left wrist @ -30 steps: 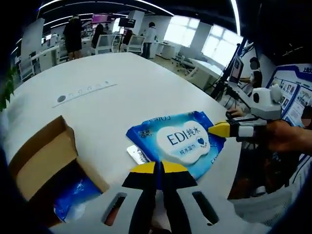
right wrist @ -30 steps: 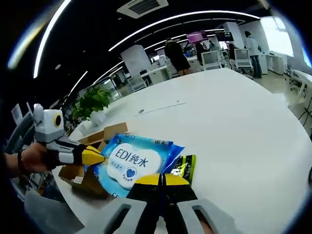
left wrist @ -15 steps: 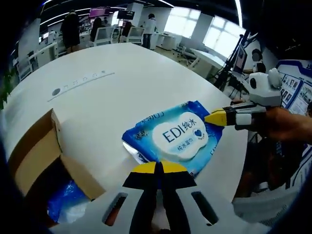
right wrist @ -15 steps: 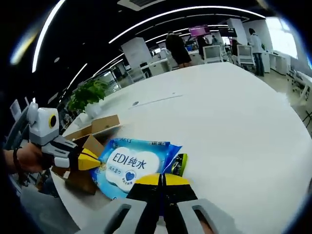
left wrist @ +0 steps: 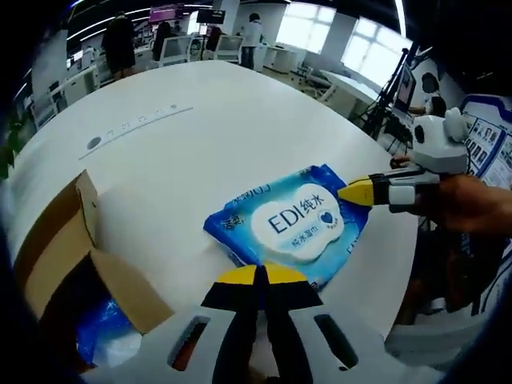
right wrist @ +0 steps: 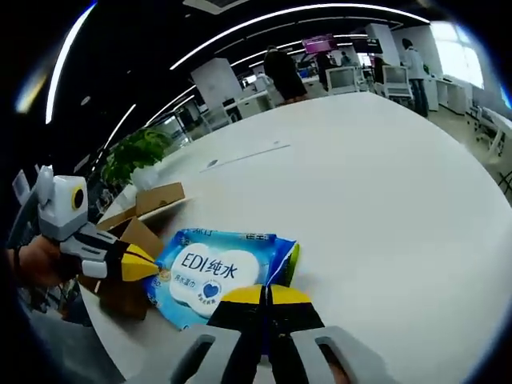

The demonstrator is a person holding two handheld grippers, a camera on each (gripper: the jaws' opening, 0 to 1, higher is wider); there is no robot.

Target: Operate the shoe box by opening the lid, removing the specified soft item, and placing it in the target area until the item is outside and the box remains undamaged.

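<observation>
1. A blue wet-wipes pack, labelled "EDI", is seen lying flat on the white table, outside the cardboard shoe box and near the table's rounded edge
2. In the left gripper view, the left gripper is shown with its yellow-tipped jaws pressed together with nothing between them, just short of the pack's near edge
3. The right gripper, held in a hand, is seen entering that view from the right; its yellow tip lies at the pack's right corner, and whether it touches cannot be told
4. The shoe box is shown open at the lower left, its brown flaps raised; something blue is visible inside
5. In the right gripper view, the right gripper is shown with jaws closed on nothing, at the pack's near edge; a green-and-black item protrudes from under the pack's right edge
6. The left gripper is seen at the pack's left edge, in front of the box
7. A broad bare expanse of table is left beyond the pack; a flush power strip is set well apart from it
</observation>
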